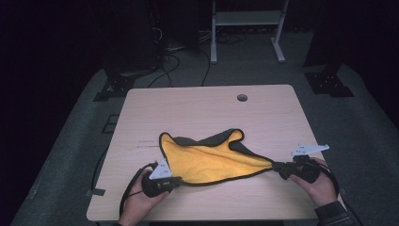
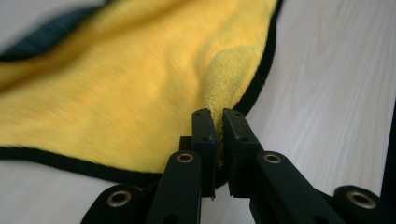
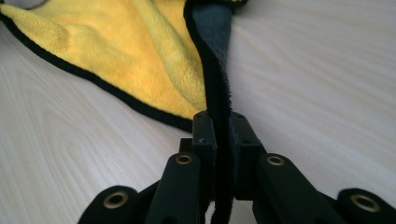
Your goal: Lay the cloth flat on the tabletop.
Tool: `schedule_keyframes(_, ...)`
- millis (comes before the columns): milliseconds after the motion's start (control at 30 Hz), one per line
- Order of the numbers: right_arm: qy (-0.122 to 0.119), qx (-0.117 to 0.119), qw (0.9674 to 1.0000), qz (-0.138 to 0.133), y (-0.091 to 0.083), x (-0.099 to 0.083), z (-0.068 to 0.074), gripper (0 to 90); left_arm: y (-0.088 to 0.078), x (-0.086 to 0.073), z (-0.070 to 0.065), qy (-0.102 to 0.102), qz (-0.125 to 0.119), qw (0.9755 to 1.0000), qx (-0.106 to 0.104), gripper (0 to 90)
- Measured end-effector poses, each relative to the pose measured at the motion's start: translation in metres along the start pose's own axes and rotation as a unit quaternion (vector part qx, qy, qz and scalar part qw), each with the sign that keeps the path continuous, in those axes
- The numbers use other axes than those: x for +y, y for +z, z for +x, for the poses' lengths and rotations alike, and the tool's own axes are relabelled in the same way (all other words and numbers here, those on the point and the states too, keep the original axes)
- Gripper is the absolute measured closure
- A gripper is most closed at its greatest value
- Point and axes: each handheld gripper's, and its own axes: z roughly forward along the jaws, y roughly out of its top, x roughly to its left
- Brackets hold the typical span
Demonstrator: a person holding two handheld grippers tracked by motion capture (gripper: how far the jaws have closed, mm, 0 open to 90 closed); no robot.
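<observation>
At the lower left of the high view, the person's left hand holds the left tongs, which are clenched on the near left corner of a yellow cloth with a black border. In the left gripper view the two black jaws stand close together with a fold of the yellow pile pinched between them. The cloth lies spread across the middle of the light wooden table, its grey underside showing along the far edge. At the lower right, the right hand holds the right tongs, clamped on the cloth's right corner. In the right gripper view the jaws grip the black edge and grey side of the cloth, drawn into a narrow upright strip
</observation>
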Motion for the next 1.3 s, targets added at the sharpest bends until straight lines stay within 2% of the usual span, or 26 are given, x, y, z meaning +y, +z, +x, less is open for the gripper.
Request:
schedule_keyframes(33, 0.000, 0.000, 1.0000, 0.000, 0.000, 0.000, 0.000, 82.4, 0.000, 0.000, 0.000, 0.000, 0.000, 1.0000, 0.000, 83.5)
schedule_keyframes(100, -0.002, 0.003, 0.9998, -0.020, -0.007, 0.011, 0.001, 82.5, -0.017, 0.013, 0.015, -0.017, -0.046, 0.9987, 0.012, 83.8)
schedule_keyframes(167, -0.003, 0.003, 0.9996, -0.027, -0.009, 0.016, 0.001, 82.5, -0.021, 0.017, 0.019, -0.019, -0.057, 0.9981, 0.016, 83.9)
schedule_keyframes(200, -0.007, 0.004, 0.9991, -0.043, -0.015, 0.025, 0.002, 82.6, -0.033, 0.028, 0.029, -0.025, -0.087, 0.9955, 0.027, 83.9)
schedule_keyframes(233, -0.009, 0.004, 0.9987, -0.051, -0.018, 0.030, 0.002, 82.7, -0.033, 0.028, 0.029, -0.025, -0.087, 0.9955, 0.027, 84.0)
schedule_keyframes(300, -0.011, 0.004, 0.9973, -0.072, -0.026, 0.041, 0.002, 82.7, -0.049, 0.045, 0.042, -0.028, -0.124, 0.9909, 0.043, 84.1)
schedule_keyframes(333, -0.011, 0.004, 0.9973, -0.072, -0.026, 0.041, 0.002, 82.7, -0.049, 0.045, 0.042, -0.028, -0.124, 0.9909, 0.043, 84.2)
schedule_keyframes(433, -0.016, 0.006, 0.9931, -0.116, -0.042, 0.062, 0.003, 82.8, -0.069, 0.065, 0.055, -0.035, -0.171, 0.9830, 0.056, 84.3)
schedule_keyframes(467, -0.016, 0.006, 0.9931, -0.116, -0.042, 0.062, 0.003, 82.8, -0.069, 0.065, 0.055, -0.035, -0.171, 0.9830, 0.056, 84.3)
schedule_keyframes(567, -0.022, 0.007, 0.9872, -0.158, -0.060, 0.080, 0.008, 82.8, -0.086, 0.078, 0.063, -0.041, -0.211, 0.9745, 0.065, 84.4)
schedule_keyframes(600, -0.022, 0.007, 0.9872, -0.158, -0.060, 0.080, 0.008, 82.8, -0.086, 0.078, 0.063, -0.041, -0.211, 0.9745, 0.065, 84.6)
schedule_keyframes(667, -0.030, 0.007, 0.9825, -0.184, -0.074, 0.091, 0.011, 82.9, -0.095, 0.086, 0.064, -0.040, -0.233, 0.9693, 0.068, 84.6)
schedule_keyframes(700, -0.030, 0.007, 0.9825, -0.184, -0.074, 0.091, 0.011, 82.9, -0.095, 0.086, 0.064, -0.040, -0.233, 0.9693, 0.068, 84.7)
schedule_keyframes(733, -0.039, 0.005, 0.9785, -0.202, -0.085, 0.099, 0.016, 82.9, -0.101, 0.089, 0.063, -0.040, -0.248, 0.9657, 0.066, 84.8)
schedule_keyframes(767, -0.039, 0.005, 0.9785, -0.202, -0.085, 0.099, 0.016, 82.9, -0.101, 0.089, 0.063, -0.040, -0.248, 0.9657, 0.066, 84.8)
schedule_keyframes(800, -0.050, 0.003, 0.9747, -0.218, -0.095, 0.104, 0.021, 82.9, -0.104, 0.091, 0.063, -0.039, -0.253, 0.9644, 0.065, 84.8)
schedule_keyframes(833, -0.050, 0.003, 0.9747, -0.218, -0.095, 0.104, 0.021, 82.9, -0.107, 0.093, 0.062, -0.042, -0.260, 0.9625, 0.063, 84.8)
schedule_keyframes(867, -0.055, 0.004, 0.9701, -0.236, -0.106, 0.109, 0.026, 82.9, -0.114, 0.097, 0.062, -0.040, -0.273, 0.9593, 0.062, 84.9)
schedule_keyframes(900, -0.055, 0.004, 0.9701, -0.236, -0.106, 0.109, 0.026, 82.9, -0.114, 0.097, 0.062, -0.040, -0.273, 0.9593, 0.062, 84.9)
schedule_keyframes(933, -0.058, 0.003, 0.9687, -0.241, -0.109, 0.110, 0.028, 82.9, -0.116, 0.100, 0.062, -0.039, -0.279, 0.9575, 0.063, 84.9)
schedule_keyframes(967, -0.064, 0.004, 0.9653, -0.253, -0.118, 0.116, 0.031, 82.9, -0.121, 0.106, 0.062, -0.034, -0.285, 0.9557, 0.066, 84.9)
schedule_keyframes(1133, -0.069, -0.003, 0.9634, -0.259, -0.126, 0.127, 0.033, 82.9, -0.124, 0.115, 0.066, -0.033, -0.285, 0.9550, 0.074, 84.9)
schedule_keyframes(1167, -0.067, -0.006, 0.9641, -0.257, -0.125, 0.128, 0.032, 82.9, -0.124, 0.115, 0.066, -0.033, -0.285, 0.9550, 0.074, 84.9)
schedule_keyframes(1233, -0.064, -0.009, 0.9654, -0.253, -0.122, 0.130, 0.029, 82.9, -0.118, 0.118, 0.072, -0.039, -0.276, 0.9572, 0.079, 84.9)
schedule_keyframes(1267, -0.055, -0.016, 0.9682, -0.244, -0.114, 0.134, 0.022, 82.9, -0.110, 0.121, 0.080, -0.044, -0.269, 0.9588, 0.082, 84.9)
schedule_keyframes(1300, -0.055, -0.016, 0.9682, -0.244, -0.114, 0.134, 0.022, 82.9, -0.110, 0.121, 0.080, -0.044, -0.269, 0.9588, 0.082, 84.9)
